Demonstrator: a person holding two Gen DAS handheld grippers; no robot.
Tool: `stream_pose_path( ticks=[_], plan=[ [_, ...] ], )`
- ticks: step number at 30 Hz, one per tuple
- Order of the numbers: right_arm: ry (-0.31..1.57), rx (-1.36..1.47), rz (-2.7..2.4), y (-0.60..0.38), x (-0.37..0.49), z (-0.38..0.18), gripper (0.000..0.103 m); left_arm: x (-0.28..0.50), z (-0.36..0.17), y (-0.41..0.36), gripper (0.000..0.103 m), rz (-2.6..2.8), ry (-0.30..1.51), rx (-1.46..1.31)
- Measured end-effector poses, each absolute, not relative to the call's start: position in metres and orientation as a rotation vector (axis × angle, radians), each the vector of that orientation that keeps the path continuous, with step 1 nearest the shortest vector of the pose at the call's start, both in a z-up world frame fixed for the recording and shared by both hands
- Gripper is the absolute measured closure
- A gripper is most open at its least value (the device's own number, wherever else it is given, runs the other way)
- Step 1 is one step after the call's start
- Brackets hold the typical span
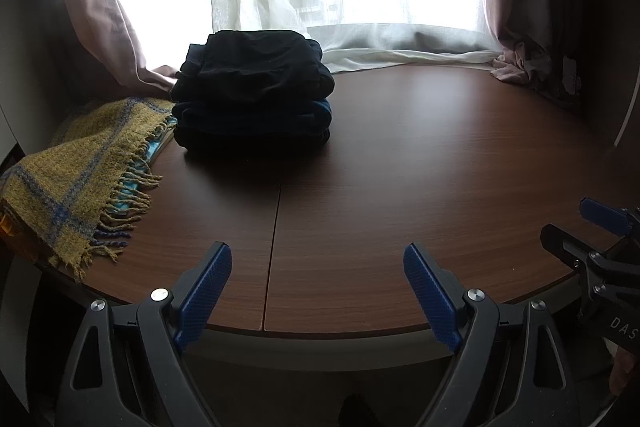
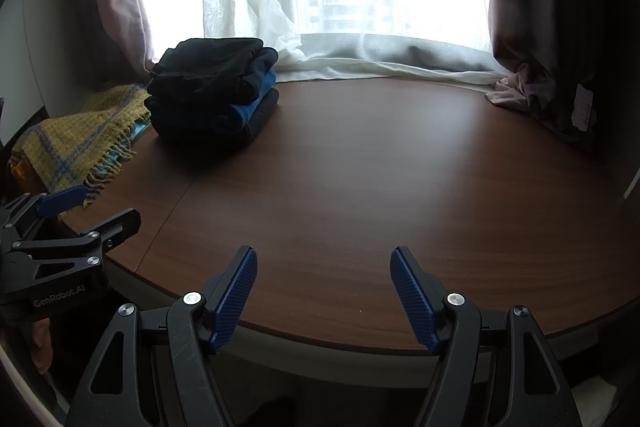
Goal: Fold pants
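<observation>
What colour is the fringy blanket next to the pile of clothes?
The blanket is mustard yellow with blue checked stripes. The left wrist view shows it best.

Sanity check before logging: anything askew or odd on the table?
Nothing serious. The stack of folded dark pants sits tidy at the table's far left. Only oddity: the yellow plaid blanket drapes off the left edge. Both grippers open, empty.
</observation>
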State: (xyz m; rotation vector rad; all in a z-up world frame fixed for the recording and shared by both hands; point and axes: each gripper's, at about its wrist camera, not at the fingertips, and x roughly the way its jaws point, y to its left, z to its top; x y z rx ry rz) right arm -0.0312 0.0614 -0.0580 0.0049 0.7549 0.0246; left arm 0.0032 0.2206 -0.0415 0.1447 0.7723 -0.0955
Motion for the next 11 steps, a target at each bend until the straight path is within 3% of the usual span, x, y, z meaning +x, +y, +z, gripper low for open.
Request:
stream_pose_path(
  ticks=[11],
  plan=[
    [0.755,0.005,0.030,0.0622,-0.0273,-0.0586,0.033,0.0037,-0.0407,0.2230,0.014,-0.092,0.764,0.151]
  ],
)
